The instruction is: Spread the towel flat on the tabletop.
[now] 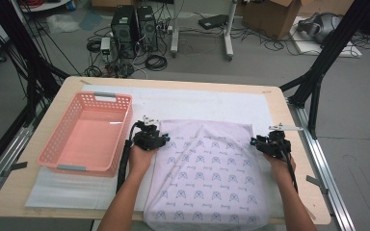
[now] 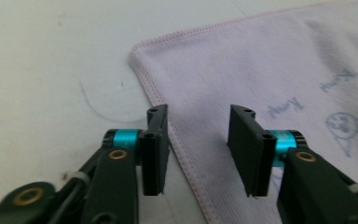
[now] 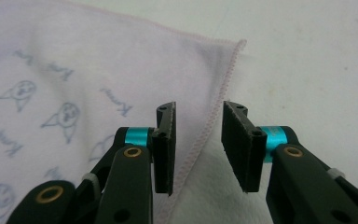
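A lavender towel [image 1: 207,168] printed with small blue figures lies flat on a white mat [image 1: 197,101]. My left gripper [image 1: 155,134] sits at the towel's left edge, close to its far left corner. In the left gripper view the towel [image 2: 270,79] spreads to the right, and the left gripper [image 2: 199,151] stands open with the pink hem running under the gap. My right gripper [image 1: 265,141] is at the right edge near the far right corner. In the right gripper view the towel [image 3: 74,74] lies to the left, and the right gripper [image 3: 198,149] is open astride the hem.
An empty pink plastic basket [image 1: 101,96] stands on the left part of the table, just left of my left hand. The wooden table's edge [image 1: 289,125] runs close to the right gripper. Behind the table, computers and cables [image 1: 135,29] sit on the floor.
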The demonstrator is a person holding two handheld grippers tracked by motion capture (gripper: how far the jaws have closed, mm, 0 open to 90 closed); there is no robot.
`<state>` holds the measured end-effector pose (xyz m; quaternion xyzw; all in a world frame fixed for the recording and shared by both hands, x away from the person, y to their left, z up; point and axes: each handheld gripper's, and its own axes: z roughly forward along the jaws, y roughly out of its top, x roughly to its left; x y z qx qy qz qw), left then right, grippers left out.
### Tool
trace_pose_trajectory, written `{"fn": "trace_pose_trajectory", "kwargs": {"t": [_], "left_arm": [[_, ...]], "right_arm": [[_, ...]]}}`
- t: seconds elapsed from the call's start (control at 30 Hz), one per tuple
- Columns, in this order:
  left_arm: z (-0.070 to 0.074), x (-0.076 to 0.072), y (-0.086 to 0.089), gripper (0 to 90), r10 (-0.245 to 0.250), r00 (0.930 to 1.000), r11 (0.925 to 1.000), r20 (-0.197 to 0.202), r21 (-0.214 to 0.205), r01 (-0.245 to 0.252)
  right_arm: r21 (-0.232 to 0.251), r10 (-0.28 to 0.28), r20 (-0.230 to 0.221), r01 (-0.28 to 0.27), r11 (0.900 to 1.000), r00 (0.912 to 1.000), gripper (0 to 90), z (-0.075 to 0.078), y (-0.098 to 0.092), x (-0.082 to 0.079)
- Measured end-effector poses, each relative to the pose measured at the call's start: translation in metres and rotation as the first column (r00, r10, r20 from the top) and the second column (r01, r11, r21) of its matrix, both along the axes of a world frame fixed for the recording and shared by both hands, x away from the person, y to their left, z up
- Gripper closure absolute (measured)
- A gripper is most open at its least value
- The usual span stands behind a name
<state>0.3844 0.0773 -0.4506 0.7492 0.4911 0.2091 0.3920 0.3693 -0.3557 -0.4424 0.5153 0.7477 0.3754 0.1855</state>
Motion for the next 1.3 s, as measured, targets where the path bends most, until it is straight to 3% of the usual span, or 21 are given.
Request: {"fn": "trace_pose_trajectory", "kwargs": {"t": [0.07, 0.17, 0.23, 0.33, 0.37, 0.4, 0.47, 0.53, 0.63, 0.73, 0.87, 0.93, 0.97, 1.03, 1.1, 1.2, 1.3], "left_arm": [[0.000, 0.002, 0.003, 84.6, 0.010, 0.9999, 0.9996, -0.013, -0.027, -0.010], [0.002, 0.002, 0.004, 86.1, 0.053, 0.9986, 0.9985, 0.005, 0.014, -0.053], [0.002, 0.004, 0.009, 86.1, 0.091, 0.9958, 0.9955, -0.010, -0.025, -0.092], [0.003, 0.003, 0.009, 85.8, 0.081, 0.9965, 0.9967, 0.018, -0.009, -0.081], [0.004, 0.002, 0.009, 85.8, 0.093, 0.9951, 0.9955, 0.033, 0.014, -0.094], [0.005, 0.003, 0.012, 83.0, 0.093, 0.9951, 0.9955, 0.032, 0.009, -0.094], [0.005, 0.003, 0.016, 75.1, 0.098, 0.9952, 0.9946, 0.010, -0.038, -0.097], [0.006, 0.001, 0.017, 71.1, 0.059, 0.9982, 0.9972, 0.010, -0.047, -0.059], [0.011, -0.005, 0.015, 66.9, 0.008, 0.9990, 0.9963, 0.045, -0.086, -0.004], [0.016, -0.009, 0.015, 58.6, -0.041, 0.9978, 0.9838, 0.052, -0.172, 0.049], [0.022, -0.020, 0.015, 47.9, -0.104, 0.9901, 0.9664, 0.094, -0.226, 0.123], [0.023, -0.027, 0.016, 43.5, -0.147, 0.9840, 0.9537, 0.101, -0.249, 0.168], [0.023, -0.030, 0.016, 40.4, -0.180, 0.9792, 0.9427, 0.093, -0.268, 0.199], [0.026, -0.036, 0.015, 33.3, -0.220, 0.9707, 0.9384, 0.097, -0.251, 0.237], [0.029, -0.045, 0.016, 26.7, -0.239, 0.9594, 0.9270, 0.150, -0.259, 0.271], [0.032, -0.056, 0.017, 15.5, -0.243, 0.9525, 0.9245, 0.184, -0.253, 0.285], [0.033, -0.067, 0.017, 15.5, -0.245, 0.9450, 0.9169, 0.216, -0.265, 0.299]], "right_arm": [[-0.028, 0.003, -0.009, -0.003, 0.9996, 1.0000, 71.2, -0.005, 0.002, 0.004], [-0.022, -0.002, -0.004, 0.002, 0.9998, 1.0000, 86.8, -0.005, -0.002, 0.005], [-0.022, 0.005, -0.002, -0.005, 0.9997, 1.0000, 87.9, -0.005, -0.004, 0.006], [-0.066, -0.004, 0.017, 0.005, 0.9978, 0.9998, 88.4, -0.004, -0.004, 0.006], [-0.078, -0.014, 0.022, 0.015, 0.9968, 0.9997, 88.4, -0.004, -0.004, 0.006], [-0.092, -0.028, 0.027, 0.030, 0.9953, 0.9992, 88.4, -0.004, -0.005, 0.006], [-0.091, -0.046, 0.033, 0.049, 0.9947, 0.9984, 87.9, -0.004, -0.006, 0.006], [-0.088, -0.060, 0.035, 0.063, 0.9941, 0.9976, 78.7, -0.004, -0.004, 0.005], [-0.081, -0.080, 0.042, 0.083, 0.9932, 0.9959, 67.3, 0.001, -0.005, 0.000], [-0.018, -0.083, 0.061, 0.085, 0.9963, 0.9946, 61.5, 0.011, -0.012, -0.008], [0.027, -0.035, 0.089, 0.033, 0.9991, 0.9954, 52.4, 0.024, -0.014, -0.026], [0.047, -0.013, 0.104, 0.008, 0.9989, 0.9945, 48.8, 0.028, -0.015, -0.036], [0.055, 0.001, 0.110, -0.007, 0.9985, 0.9940, 47.1, 0.029, -0.015, -0.041], [0.074, 0.027, 0.118, -0.036, 0.9966, 0.9926, 41.6, 0.030, -0.016, -0.051], [0.068, 0.059, 0.136, -0.069, 0.9953, 0.9890, 35.0, 0.029, -0.015, -0.061], [0.069, 0.087, 0.155, -0.099, 0.9927, 0.9840, 25.1, 0.030, -0.014, -0.076], [0.071, 0.120, 0.172, -0.134, 0.9885, 0.9778, 24.3, 0.032, -0.015, -0.092]]}}
